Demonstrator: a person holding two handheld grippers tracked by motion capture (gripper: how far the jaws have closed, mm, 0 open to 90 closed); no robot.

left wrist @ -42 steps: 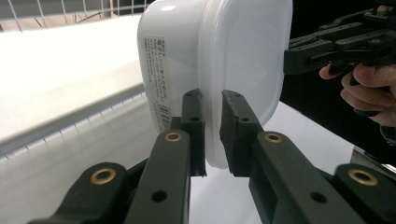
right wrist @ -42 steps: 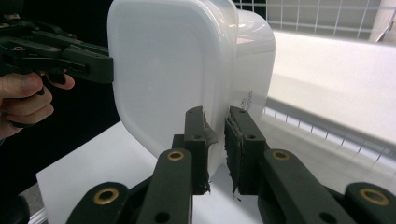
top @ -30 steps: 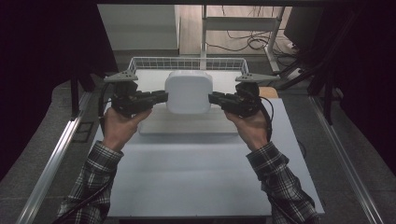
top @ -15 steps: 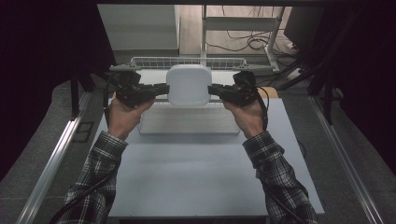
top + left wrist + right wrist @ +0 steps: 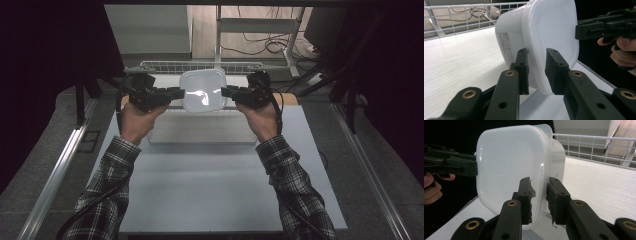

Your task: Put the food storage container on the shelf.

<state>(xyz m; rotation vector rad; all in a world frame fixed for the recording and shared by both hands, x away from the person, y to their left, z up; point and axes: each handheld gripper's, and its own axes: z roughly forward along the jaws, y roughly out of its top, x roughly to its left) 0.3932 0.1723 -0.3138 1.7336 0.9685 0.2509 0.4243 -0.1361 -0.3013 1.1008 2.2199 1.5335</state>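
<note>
A white plastic container [image 5: 202,90] with its lid on stands on edge at the back of the table, lid facing me. My left gripper [image 5: 181,93] holds its left rim and my right gripper [image 5: 225,91] its right rim. In the left gripper view the jaws [image 5: 537,53] straddle the rim of the container [image 5: 549,32]; in the right gripper view the jaws [image 5: 539,181] do the same on the container [image 5: 509,165]. Both pairs of jaws have just been opening slightly, with the rim still between the pads. Whether its lower edge rests on the surface is hidden.
A low wire fence [image 5: 195,65] runs just behind the container. A white ribbed board [image 5: 200,132] lies under and in front of it on the pale table sheet [image 5: 215,190]. Metal rails [image 5: 55,175] flank the table; a desk frame and cables stand beyond.
Both hands have carried the container away from me, from over the white board to just in front of the wire fence. The grip points on its rim look the same.
</note>
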